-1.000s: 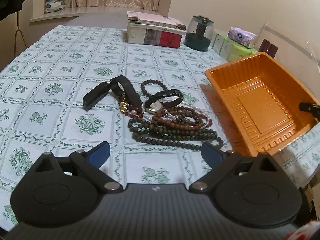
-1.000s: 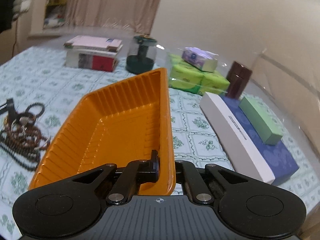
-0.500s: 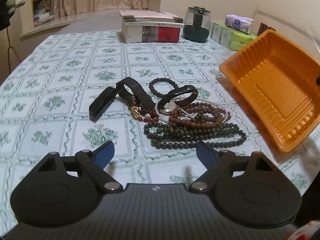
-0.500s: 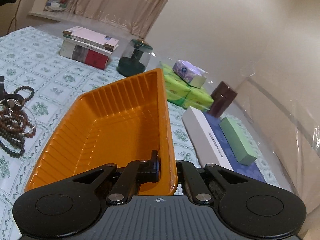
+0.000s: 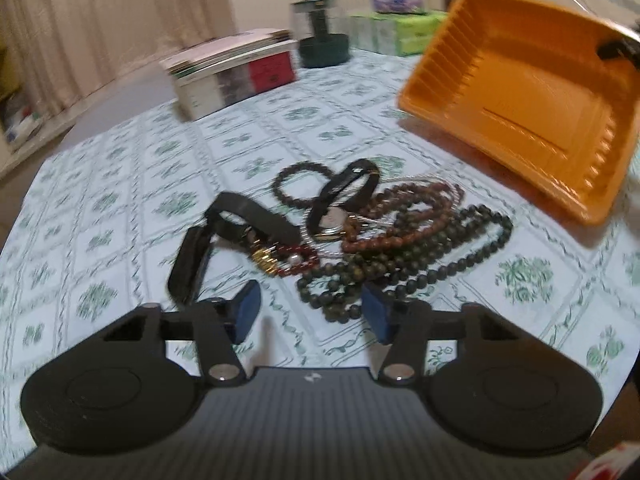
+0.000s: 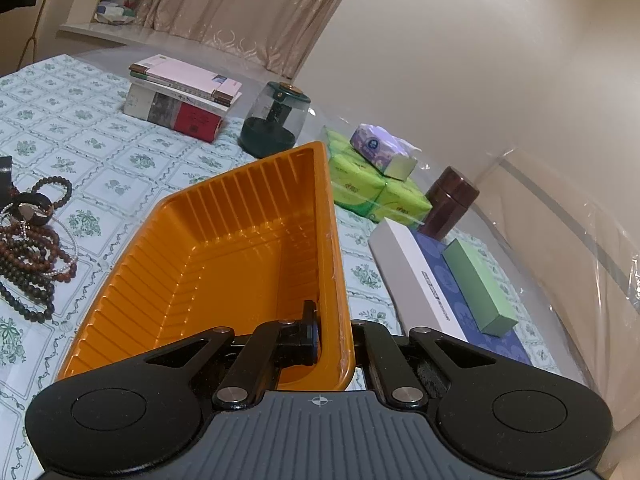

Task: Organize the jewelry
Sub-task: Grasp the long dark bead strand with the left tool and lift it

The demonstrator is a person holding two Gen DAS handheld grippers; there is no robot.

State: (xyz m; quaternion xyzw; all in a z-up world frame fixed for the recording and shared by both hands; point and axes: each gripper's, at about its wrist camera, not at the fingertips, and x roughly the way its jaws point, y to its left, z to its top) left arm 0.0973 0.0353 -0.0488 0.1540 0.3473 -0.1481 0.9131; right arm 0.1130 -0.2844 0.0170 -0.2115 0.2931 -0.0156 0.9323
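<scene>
A tangle of jewelry lies on the patterned tablecloth: dark green beads (image 5: 404, 260), brown beads (image 5: 404, 220), a small black bead bracelet (image 5: 300, 184), a red bead bracelet (image 5: 292, 262), black straps (image 5: 248, 220) and a watch (image 5: 336, 216). My left gripper (image 5: 312, 314) hovers just short of the pile, its jaws closing with nothing between the blue pads (image 5: 246, 314). The orange tray (image 6: 224, 248) is tilted up off the table, with my right gripper (image 6: 334, 340) shut on its right wall. The tray (image 5: 520, 92) also shows in the left wrist view, at the upper right.
At the back stand a stack of books (image 6: 184, 96), a dark green glass jar (image 6: 276, 120), green tissue packs (image 6: 372, 188) and a brown canister (image 6: 452, 204). A white and blue box (image 6: 436, 292) with a green box (image 6: 480, 292) on it lies right of the tray.
The left gripper has rolled, come closer to the jewelry pile, and its jaws have narrowed. The right gripper has tipped the orange tray a little, still gripping its wall.
</scene>
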